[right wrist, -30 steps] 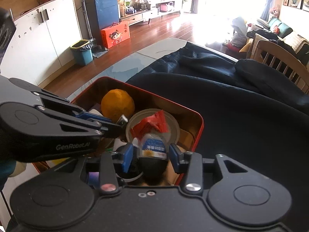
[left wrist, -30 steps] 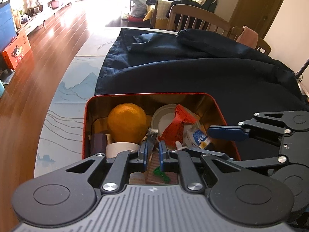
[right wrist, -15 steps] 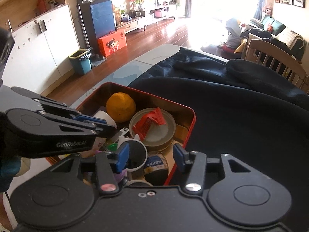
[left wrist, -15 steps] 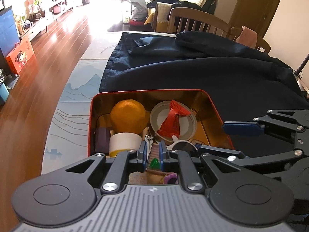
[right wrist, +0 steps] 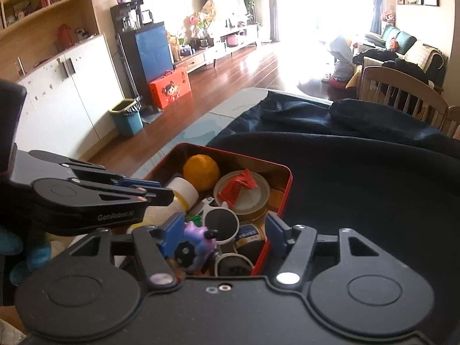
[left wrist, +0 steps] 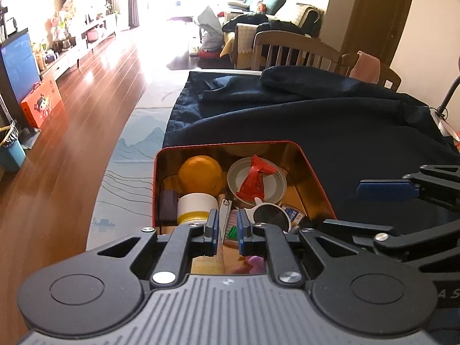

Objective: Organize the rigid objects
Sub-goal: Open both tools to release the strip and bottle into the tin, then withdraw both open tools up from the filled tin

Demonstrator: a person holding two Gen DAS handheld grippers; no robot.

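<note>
A: Sunny living room, wooden floor, a worktop (left wrist: 126,155) half covered by a dark cloth (left wrist: 316,120). Ahead of both pairs of fingers sits the red tin (left wrist: 313,172), crammed with small things.

B: What is each hand doing?

A: The left gripper (left wrist: 225,227) has its fingers all but closed, and I see nothing pinched between them. A slim metal clipper (left wrist: 224,214) shows in the slit, but it seems to lie in the tin below. The right gripper (right wrist: 225,235) is opening, with nothing clamped; the purple toy (right wrist: 195,241), a sunglasses lens (right wrist: 221,224) and a small packet (right wrist: 248,233) lie between and beyond its fingers, inside the tin.

B: What might go wrong?

A: The tin is piled loosely. The orange (left wrist: 201,176) lies against the white jar (left wrist: 197,205), and the red wrapper (left wrist: 256,178) sits on a shallow dish (left wrist: 276,189). My guess is that a careless pull would tip the jar or roll the orange. The right-hand finger also hangs just outside the tin's near wall, so a sideways move could catch the rim and drag the tin over the cloth.

B: And orientation?

A: The tin's long axis runs away from the left fingers, open side up. The jar lies on its side, and its long axis runs crosswise to them.
</note>
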